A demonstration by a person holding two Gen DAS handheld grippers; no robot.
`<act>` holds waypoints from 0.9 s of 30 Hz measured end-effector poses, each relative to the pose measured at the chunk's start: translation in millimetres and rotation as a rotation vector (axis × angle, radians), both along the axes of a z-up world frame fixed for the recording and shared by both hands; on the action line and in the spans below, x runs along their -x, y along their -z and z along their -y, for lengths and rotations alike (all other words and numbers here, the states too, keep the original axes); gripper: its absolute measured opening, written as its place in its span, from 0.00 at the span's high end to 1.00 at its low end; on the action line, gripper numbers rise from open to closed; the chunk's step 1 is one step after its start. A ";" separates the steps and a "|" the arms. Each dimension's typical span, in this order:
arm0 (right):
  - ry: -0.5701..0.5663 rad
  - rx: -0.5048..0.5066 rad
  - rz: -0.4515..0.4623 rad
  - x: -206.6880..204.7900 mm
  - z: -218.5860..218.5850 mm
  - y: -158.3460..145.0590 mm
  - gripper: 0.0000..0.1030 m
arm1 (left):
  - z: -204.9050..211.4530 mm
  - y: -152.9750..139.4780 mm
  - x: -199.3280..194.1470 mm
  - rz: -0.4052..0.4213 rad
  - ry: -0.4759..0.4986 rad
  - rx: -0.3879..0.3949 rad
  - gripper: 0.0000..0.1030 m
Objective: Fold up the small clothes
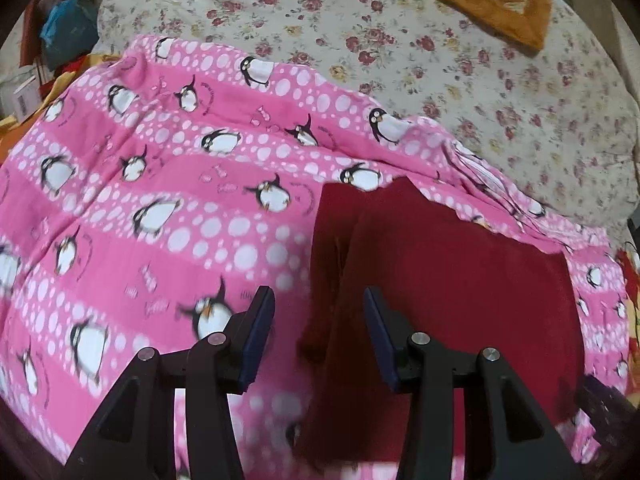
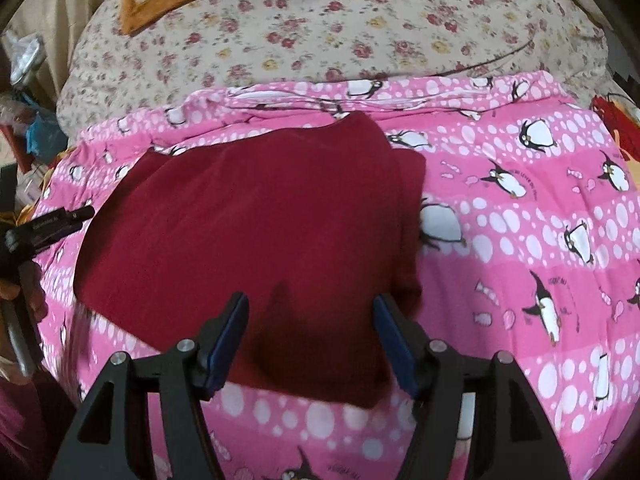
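So the dark red garment (image 2: 256,240) lies flat-ish, looks already folded over once, on the pink penguin blanket (image 2: 520,240). Both the left gripper (image 1: 320,336) and right gripper (image 2: 310,340) hover with fingers spread, holding nothing. Probably between folds; next the person needs to pinch the near edge and carry it across evenly.

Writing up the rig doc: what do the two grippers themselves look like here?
Both match. The left gripper and right gripper each have matte black angular linkage arms with triangular cut-outs, round silver pivot pins, and flat rectangular dark blue pads on the fingers. From the right wrist view, the left unit's black body carries small white lettering, too blurred to read. No cables visible.
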State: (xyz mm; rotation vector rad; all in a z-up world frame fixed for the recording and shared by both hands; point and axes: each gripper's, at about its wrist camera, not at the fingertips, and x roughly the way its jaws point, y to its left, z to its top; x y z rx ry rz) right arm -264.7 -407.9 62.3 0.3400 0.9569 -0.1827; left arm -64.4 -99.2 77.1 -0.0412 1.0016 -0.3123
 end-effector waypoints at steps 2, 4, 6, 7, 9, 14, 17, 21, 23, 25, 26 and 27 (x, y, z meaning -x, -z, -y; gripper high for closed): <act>-0.006 0.010 0.005 0.2 -6.2 -0.6 0.31 | -6.1 3.8 9.6 -0.014 -0.013 0.005 0.75; -0.007 0.002 0.015 -0.2 -10.4 -1.2 0.30 | -11.3 11.0 14.8 -0.040 -0.031 0.024 0.75; 0.002 0.007 0.020 -0.9 -14.9 -3.6 0.30 | -16.2 20.5 17.2 -0.067 -0.049 0.051 0.75; 0.000 0.006 0.031 -0.3 -17.4 -6.3 0.30 | -18.0 23.4 17.5 -0.065 -0.055 0.063 0.75; -0.014 0.000 0.065 2.7 -24.0 -14.4 0.30 | -19.7 28.2 16.5 -0.057 -0.063 0.073 0.75; -0.059 0.083 0.087 -1.9 -41.1 -26.1 0.30 | -14.5 36.1 9.1 -0.051 -0.050 0.070 0.74; -0.062 0.064 0.067 -11.3 -43.1 -19.5 0.30 | -11.2 34.3 6.0 -0.035 -0.038 0.057 0.73; -0.047 0.018 0.038 -22.2 -42.0 -2.8 0.30 | -10.2 33.9 3.3 -0.032 -0.029 0.053 0.73; -0.041 0.017 0.012 -25.3 -41.6 7.1 0.30 | -10.8 33.9 1.8 -0.034 -0.028 0.060 0.72; -0.046 0.007 -0.031 -28.2 -41.0 17.6 0.30 | -12.2 34.5 -0.4 -0.038 -0.033 0.072 0.70; -0.051 0.003 -0.040 -28.2 -41.4 21.2 0.30 | -13.1 35.1 -1.2 -0.041 -0.037 0.081 0.68; -0.054 0.004 -0.036 -27.5 -41.0 22.1 0.30 | -14.4 35.8 -2.6 -0.046 -0.043 0.096 0.67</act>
